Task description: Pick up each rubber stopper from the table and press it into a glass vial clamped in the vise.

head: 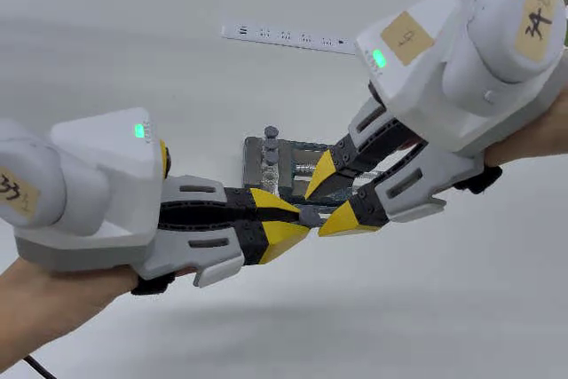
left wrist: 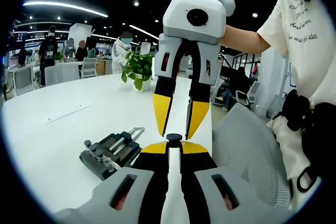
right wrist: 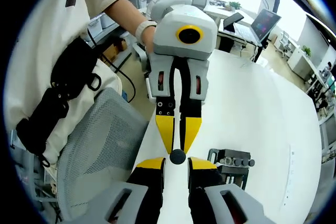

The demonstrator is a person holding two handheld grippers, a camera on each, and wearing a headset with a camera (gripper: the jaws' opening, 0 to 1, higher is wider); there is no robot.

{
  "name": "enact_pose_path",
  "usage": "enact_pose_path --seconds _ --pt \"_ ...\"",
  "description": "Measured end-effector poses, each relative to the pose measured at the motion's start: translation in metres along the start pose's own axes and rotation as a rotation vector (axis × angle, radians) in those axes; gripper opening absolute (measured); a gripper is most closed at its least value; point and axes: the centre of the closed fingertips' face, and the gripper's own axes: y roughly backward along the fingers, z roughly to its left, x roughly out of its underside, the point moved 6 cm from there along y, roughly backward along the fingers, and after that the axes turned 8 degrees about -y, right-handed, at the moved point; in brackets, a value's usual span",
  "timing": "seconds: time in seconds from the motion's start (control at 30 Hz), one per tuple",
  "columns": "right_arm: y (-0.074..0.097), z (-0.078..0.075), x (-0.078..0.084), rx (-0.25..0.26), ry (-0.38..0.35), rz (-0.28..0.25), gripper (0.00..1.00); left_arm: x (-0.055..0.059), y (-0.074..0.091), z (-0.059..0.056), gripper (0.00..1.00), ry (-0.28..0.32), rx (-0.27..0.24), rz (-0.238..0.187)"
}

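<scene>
left gripper (left wrist: 174, 148) tight on rubber stopper (left wrist: 174, 138), right gripper (right wrist: 177, 164) agape; chair (right wrist: 89, 145) in gripper views

Left gripper (head: 304, 220) pinched tight — right gripper (head: 314, 215) spread, tip to tip.

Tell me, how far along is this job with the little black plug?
Done: unclear; the vise sits apart on the table, and whatever it clamps is too small to judge as plugged. In hand: the left gripper is shut on one rubber stopper, with the right gripper open around it, tip to tip. Left: carry that stopper to the vise and press it in.
</scene>
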Motion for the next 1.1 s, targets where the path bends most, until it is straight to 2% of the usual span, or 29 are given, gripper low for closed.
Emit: enact_pose_path --seconds 0.23,0.53,0.87,1.1 --pt "-0.0028 0.0013 -0.0022 -0.010 0.001 -0.007 0.10 0.0032 0.0006 -0.0006 0.03 0.001 0.006 0.012" --pt "-0.0039 0.0023 -0.0021 -0.007 0.015 0.011 0.08 0.0057 0.0004 -0.0010 0.03 0.010 0.013 0.021" --pt "-0.0078 0.0040 -0.0003 -0.033 0.028 0.073 0.08 0.0083 -0.0041 -0.0036 0.03 0.029 0.046 0.048" --pt "-0.0079 0.0027 0.0004 -0.051 0.007 0.092 0.08 0.0087 -0.0061 -0.0028 0.03 0.006 0.057 0.064"
